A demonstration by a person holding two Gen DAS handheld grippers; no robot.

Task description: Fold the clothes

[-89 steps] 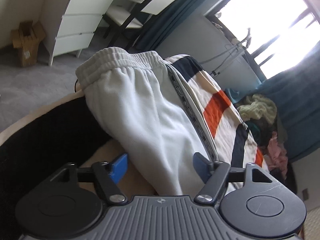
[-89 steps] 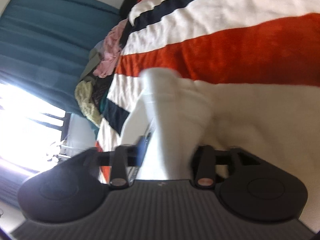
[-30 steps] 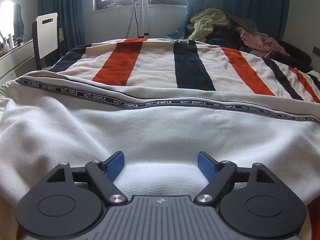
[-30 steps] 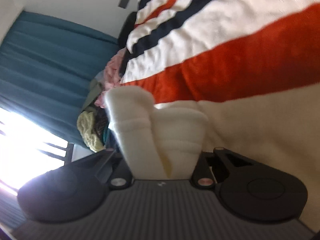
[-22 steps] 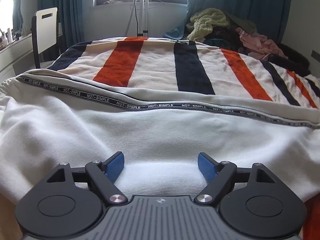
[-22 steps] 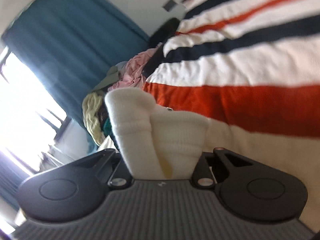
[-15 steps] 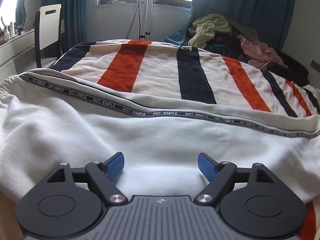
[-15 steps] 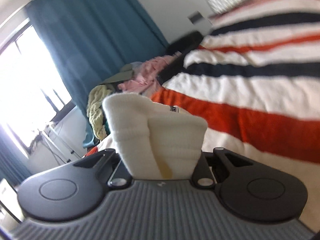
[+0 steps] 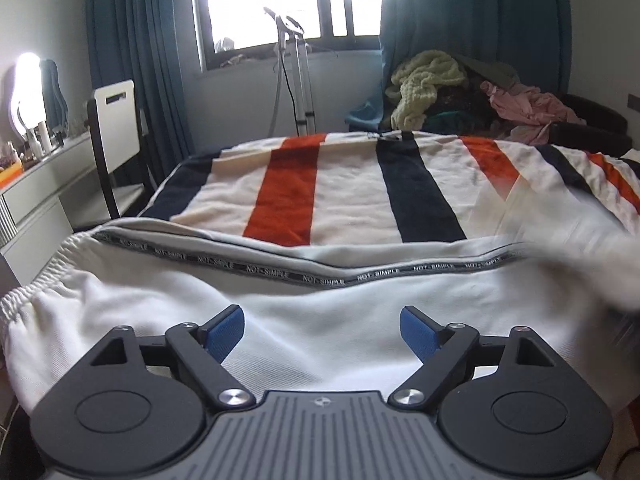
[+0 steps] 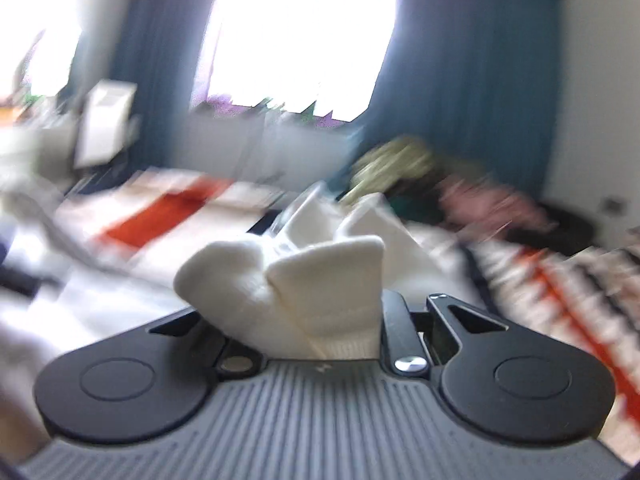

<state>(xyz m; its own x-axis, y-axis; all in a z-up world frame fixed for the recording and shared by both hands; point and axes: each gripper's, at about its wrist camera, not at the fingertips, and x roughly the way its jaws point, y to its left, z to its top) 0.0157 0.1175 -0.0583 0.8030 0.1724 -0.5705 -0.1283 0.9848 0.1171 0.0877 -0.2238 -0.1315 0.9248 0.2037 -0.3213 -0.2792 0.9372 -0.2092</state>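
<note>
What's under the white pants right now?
The white pants lie spread on the striped blanket, which shows past their taped edge. What sits directly beneath the fabric near the left gripper is covered and cannot be seen.

Left tongs (image 9: pixel 322 330) jaws just widened, nothing pinched, right tongs (image 10: pixel 304 320) clamped on cloth

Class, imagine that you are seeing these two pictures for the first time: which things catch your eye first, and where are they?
The bold orange, navy and cream striped blanket covers the bed across the middle. White fleece sweatpants with a lettered black side stripe lie across its near edge, under the open left claw. The right claw is shut on a bunched white cuff of the sweatpants.
</note>
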